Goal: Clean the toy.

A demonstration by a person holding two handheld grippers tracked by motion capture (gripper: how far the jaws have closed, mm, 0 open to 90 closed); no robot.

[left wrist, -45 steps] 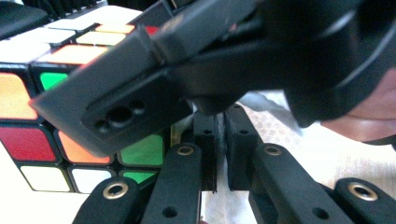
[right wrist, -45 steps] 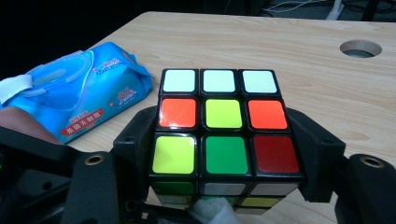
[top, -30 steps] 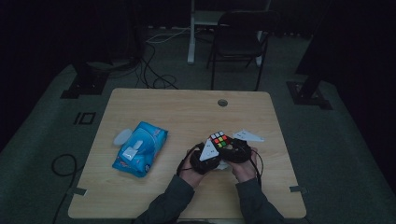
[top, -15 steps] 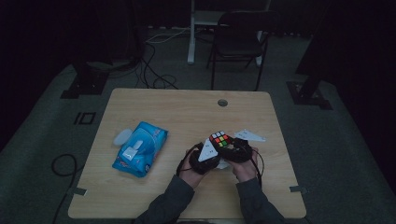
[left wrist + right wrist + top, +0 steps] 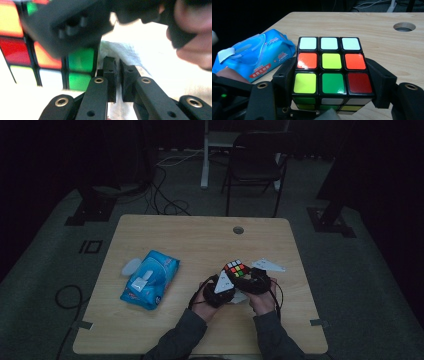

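A blue pack of wet wipes (image 5: 150,279) is lying on the left half of the wooden table (image 5: 190,240), its white flap turned up; it is also being shown at the left of the right gripper view (image 5: 254,58). A round cable hole (image 5: 238,230) is set near the table's far edge. Beyond the table, a dark chair (image 5: 255,167) is standing on the grey floor, with cables (image 5: 165,195) lying near it.

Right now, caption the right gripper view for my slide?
Right gripper clamps a scrambled cube; wipes pack behind.
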